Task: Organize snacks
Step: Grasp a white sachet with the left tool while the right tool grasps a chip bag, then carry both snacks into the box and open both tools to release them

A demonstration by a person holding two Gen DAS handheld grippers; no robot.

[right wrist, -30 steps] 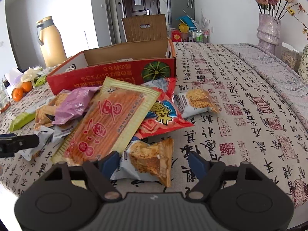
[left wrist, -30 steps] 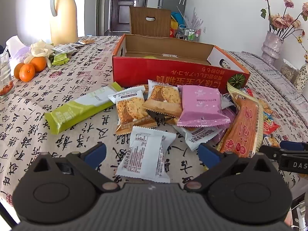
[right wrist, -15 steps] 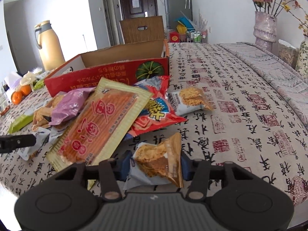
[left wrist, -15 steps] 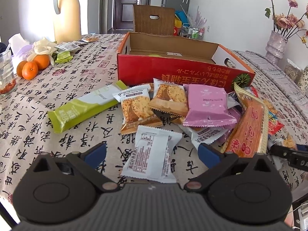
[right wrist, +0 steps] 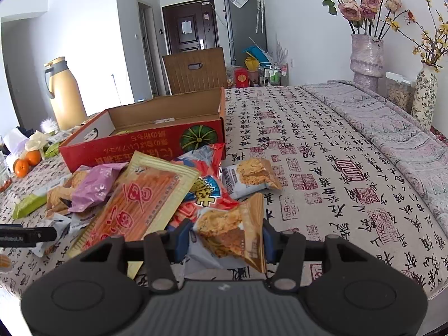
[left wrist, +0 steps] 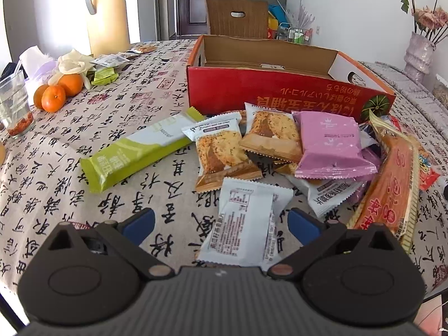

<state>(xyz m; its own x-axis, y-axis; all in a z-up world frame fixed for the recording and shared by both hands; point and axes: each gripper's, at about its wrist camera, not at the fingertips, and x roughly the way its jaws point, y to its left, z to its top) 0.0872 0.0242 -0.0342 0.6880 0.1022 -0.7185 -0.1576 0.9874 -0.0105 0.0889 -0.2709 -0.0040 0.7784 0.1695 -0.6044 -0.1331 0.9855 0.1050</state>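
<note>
Between the right gripper point(right wrist: 222, 242) fingers: one cake packet point(right wrist: 231, 231), freshly clamped.

Its jaws have just closed from wide apart onto the packet, which now tilts clear of the tablecloth point(right wrist: 322, 173), short of the red box point(right wrist: 145, 140). Left gripper point(left wrist: 221, 222) hangs wide open, holding nothing, over a white packet point(left wrist: 245, 224) before the box. Boxing likely follows.

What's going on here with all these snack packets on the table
A person with a gripper in each hand is sorting snacks toward the open red cardboard box. The right gripper has just closed on a cake packet at the near edge of the pile and holds it tilted. The left gripper is open, with a white packet lying between its fingers, not gripped. The other packets lie heaped on the patterned tablecloth in front of the box.
</note>
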